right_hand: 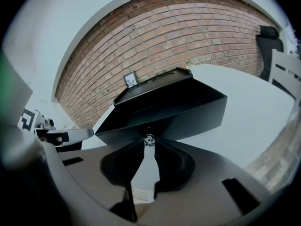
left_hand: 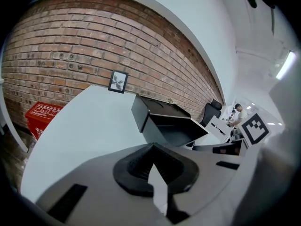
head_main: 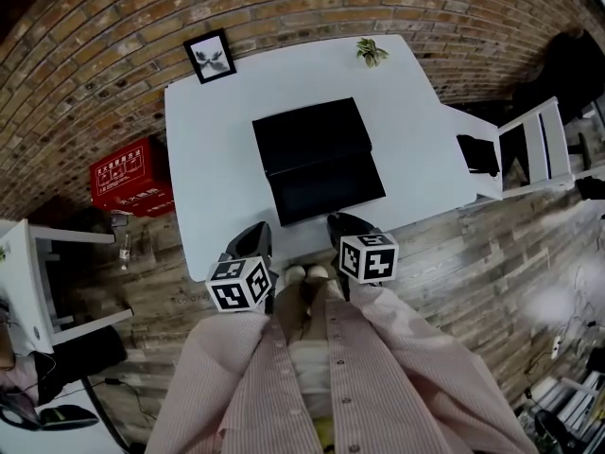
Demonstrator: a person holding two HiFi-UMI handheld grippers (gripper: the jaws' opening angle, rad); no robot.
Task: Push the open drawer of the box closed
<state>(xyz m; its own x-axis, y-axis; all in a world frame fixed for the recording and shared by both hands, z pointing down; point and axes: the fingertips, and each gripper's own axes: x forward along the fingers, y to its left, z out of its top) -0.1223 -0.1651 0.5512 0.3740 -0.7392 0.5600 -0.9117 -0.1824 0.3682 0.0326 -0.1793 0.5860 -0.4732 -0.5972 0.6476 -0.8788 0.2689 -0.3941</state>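
A black box point(head_main: 312, 132) stands mid-table on the white table point(head_main: 210, 168), its open drawer point(head_main: 326, 189) pulled out toward me. In the right gripper view the drawer's front panel point(right_hand: 188, 121) fills the middle, with a small metal knob point(right_hand: 149, 139) at its lower edge. My right gripper point(right_hand: 149, 143) has its tips closed around that knob; in the head view it point(head_main: 346, 225) sits at the drawer's near edge. My left gripper point(head_main: 257, 236) hovers at the table's near edge, left of the drawer, shut and empty point(left_hand: 151, 147). The box point(left_hand: 157, 108) lies ahead and to the right of it.
A framed picture point(head_main: 210, 57) and a small plant point(head_main: 371, 51) stand at the table's far side by the brick wall. A red crate point(head_main: 130, 178) sits on the floor to the left. White chairs stand at the right point(head_main: 529, 149) and left point(head_main: 43, 282).
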